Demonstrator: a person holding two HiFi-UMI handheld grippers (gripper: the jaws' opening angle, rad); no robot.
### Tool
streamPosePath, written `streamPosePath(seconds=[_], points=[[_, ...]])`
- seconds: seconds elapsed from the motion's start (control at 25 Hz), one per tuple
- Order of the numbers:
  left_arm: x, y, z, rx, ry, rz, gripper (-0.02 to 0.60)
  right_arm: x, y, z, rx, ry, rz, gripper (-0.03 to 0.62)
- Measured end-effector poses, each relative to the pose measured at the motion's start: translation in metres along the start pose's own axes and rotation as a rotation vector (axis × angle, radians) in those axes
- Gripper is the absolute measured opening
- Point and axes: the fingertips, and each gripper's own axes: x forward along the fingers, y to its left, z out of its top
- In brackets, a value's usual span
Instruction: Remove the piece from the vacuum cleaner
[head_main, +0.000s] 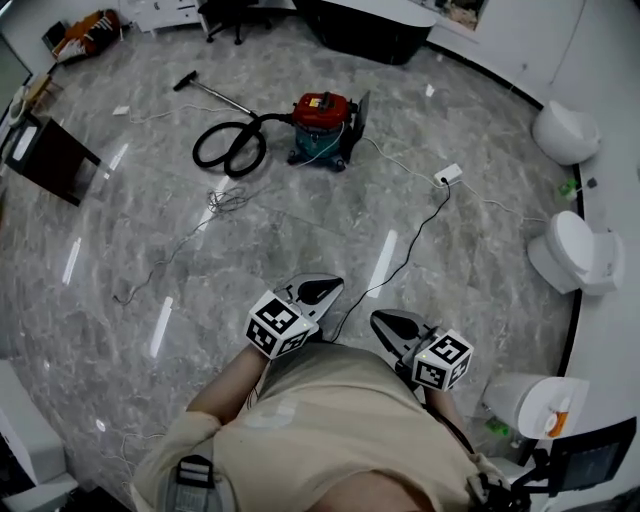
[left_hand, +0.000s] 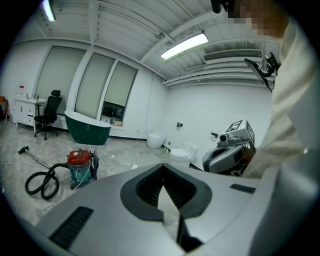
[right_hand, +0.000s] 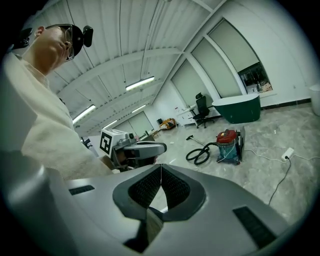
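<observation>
Red-lidded vacuum cleaner (head_main: 322, 128): on the floor (head_main: 300, 235) well ahead of you, out of reach; hose (head_main: 228, 150) coiled beside it, seemingly still attached
Left gripper (head_main: 322, 291): jaws together, empty; carried at your waist, likely for the approach
Right gripper (head_main: 388, 322): likewise closed on nothing, beside the left

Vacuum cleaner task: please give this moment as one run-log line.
vacuum cleaner: on floor, untouched, far ahead | left gripper: shut, empty | right gripper: shut, empty

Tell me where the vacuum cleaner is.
In the head view the vacuum cleaner stands on the floor at upper centre, coiled hose on its left, white socket block to its right.
</observation>
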Motion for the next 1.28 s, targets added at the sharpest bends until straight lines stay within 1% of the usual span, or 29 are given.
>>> streamPosePath(seconds=[0.2, 0.32, 0.48, 0.6, 0.76, 0.92, 1.04, 1.28], points=[[-0.014, 0.07, 0.021, -0.01, -0.049, 0.002, -0.005, 0.056, -0.014, 0.035, -0.019, 0.05, -0.022, 0.003], [-0.022, 0.105, 0.03, -0.017, -0.062, 0.0, -0.005, 0.083, -0.021, 0.056, -0.028, 0.067, -0.043, 0.003], [-0.029, 0.146, 0.039, -0.009, -0.071, -0.001, -0.005, 0.111, -0.032, 0.078, -0.034, 0.073, -0.074, 0.003], [-0.032, 0.161, 0.045, -0.008, -0.076, -0.006, -0.005, 0.126, -0.039, 0.09, -0.02, 0.07, -0.078, 0.003], [-0.04, 0.173, 0.041, -0.013, -0.071, 0.019, -0.005, 0.149, -0.037, 0.098, -0.047, 0.104, -0.04, 0.003], [-0.057, 0.189, 0.028, -0.054, -0.072, 0.074, -0.005, 0.166, -0.034, 0.1, -0.075, 0.134, -0.008, 0.003], [-0.06, 0.202, 0.025, -0.084, -0.074, 0.122, -0.005, 0.174, -0.038, 0.106, -0.081, 0.147, 0.013, 0.003], [-0.055, 0.214, 0.029, -0.093, -0.07, 0.186, -0.005, 0.186, -0.054, 0.114, -0.093, 0.154, 0.061, 0.003]])
